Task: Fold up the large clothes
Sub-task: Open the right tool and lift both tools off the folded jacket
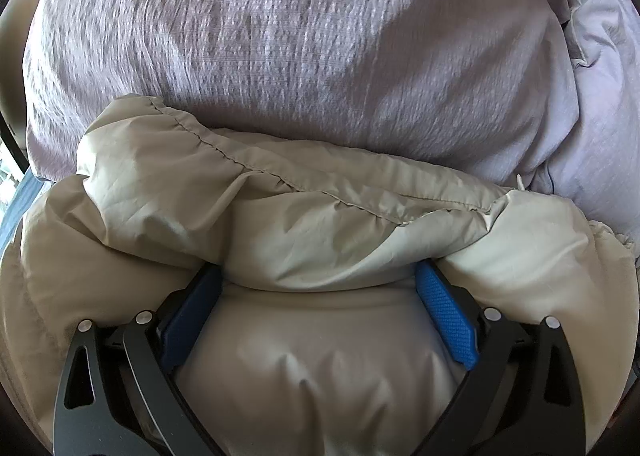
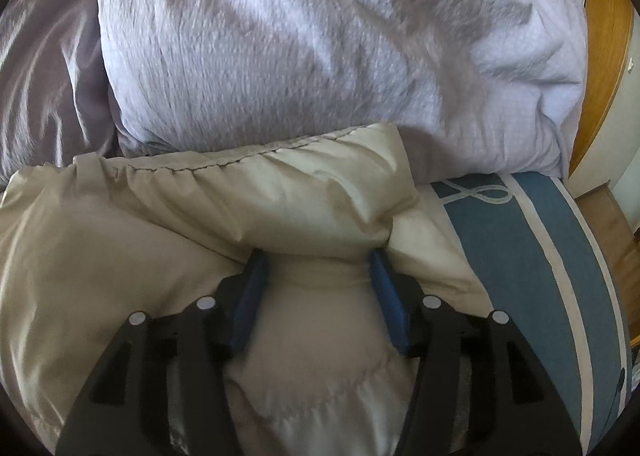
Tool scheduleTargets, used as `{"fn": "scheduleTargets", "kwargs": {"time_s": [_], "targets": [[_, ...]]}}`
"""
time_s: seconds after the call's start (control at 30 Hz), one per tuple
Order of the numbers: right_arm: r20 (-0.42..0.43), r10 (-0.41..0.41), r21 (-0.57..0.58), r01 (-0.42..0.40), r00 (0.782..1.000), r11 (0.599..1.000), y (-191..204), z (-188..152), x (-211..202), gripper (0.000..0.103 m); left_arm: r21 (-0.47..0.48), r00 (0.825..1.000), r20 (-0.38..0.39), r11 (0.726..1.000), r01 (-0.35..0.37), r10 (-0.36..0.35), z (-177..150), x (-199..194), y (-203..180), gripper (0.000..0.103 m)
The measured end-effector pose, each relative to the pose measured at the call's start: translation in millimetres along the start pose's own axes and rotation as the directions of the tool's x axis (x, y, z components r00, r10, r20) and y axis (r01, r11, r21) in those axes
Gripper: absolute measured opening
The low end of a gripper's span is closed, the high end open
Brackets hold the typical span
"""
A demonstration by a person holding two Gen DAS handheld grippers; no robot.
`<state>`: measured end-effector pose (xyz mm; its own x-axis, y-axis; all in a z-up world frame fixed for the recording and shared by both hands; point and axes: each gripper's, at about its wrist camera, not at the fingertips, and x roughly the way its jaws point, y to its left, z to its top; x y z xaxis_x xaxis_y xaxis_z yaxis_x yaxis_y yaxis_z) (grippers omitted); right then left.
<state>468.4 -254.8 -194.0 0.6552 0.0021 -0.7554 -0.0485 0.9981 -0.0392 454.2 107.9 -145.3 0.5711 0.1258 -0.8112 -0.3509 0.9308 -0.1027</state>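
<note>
**Mid-fold: both grippers on the jacket's folded edge**

We have a beige puffer jacket (image 1: 304, 223) on the bed, its stitched hem rolled over toward the lavender duvet (image 1: 280, 35) bunched behind it.

Left hand-held gripper (image 1: 318, 276): jaws spread wide around a thick roll of the jacket, blue pads (image 1: 444, 312) against the padding on both sides. We read that as clamped on the jacket, though the tips are buried in the fabric.

Right hand-held gripper (image 2: 318, 256): same picture, narrower span, a bulge of jacket pinched between its pads. We can't confirm how firm the grip is.

Step, as we judge it: laying the folded edge down. The next move calls for letting go cleanly without dragging the slick shell back, then pressing the puffy roll flat so it doesn't spring open.

Surface: soft bed, blue-and-white patterned cover (image 2: 516, 240) at the right. Wooden bed frame (image 2: 600, 67) and floor beyond it. Daylight, patchy shadows.
</note>
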Motion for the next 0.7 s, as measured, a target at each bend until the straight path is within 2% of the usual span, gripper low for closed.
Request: {"fn": "scheduleTargets", "kwargs": {"time_s": [0.3, 0.47, 0.57, 0.7], "targets": [[0.013, -0.01, -0.012, 0.01, 1.0, 1.0, 1.4, -2.2, 5.3, 0.056, 0.009, 1.0, 0.012, 1.0, 0.0, 0.0, -12.2, -10.3, -3.7, 0.099], [-0.032, 0.005, -0.012, -0.006, 0.999, 1.0, -2.6, 3.8, 4.9, 0.057, 0.002, 1.0, -0.025, 1.0, -0.005, 0.005, -10.7, -20.7, -1.3, 0.099], [-0.074, 0.041, 0.014, -0.04, 0.996, 0.999, -12.2, 9.8, -5.4, 0.063, -0.015, 0.999, -0.048, 1.0, -0.005, 0.004, -10.5, -36.1, 8.5, 0.099], [-0.088, 0.097, 0.064, -0.091, 0.991, 0.994, -34.5, 8.5, -31.8, 0.074, -0.038, 0.999, -0.047, 0.999, -0.001, 0.0, -15.3, -67.8, 33.7, 0.099]]}}
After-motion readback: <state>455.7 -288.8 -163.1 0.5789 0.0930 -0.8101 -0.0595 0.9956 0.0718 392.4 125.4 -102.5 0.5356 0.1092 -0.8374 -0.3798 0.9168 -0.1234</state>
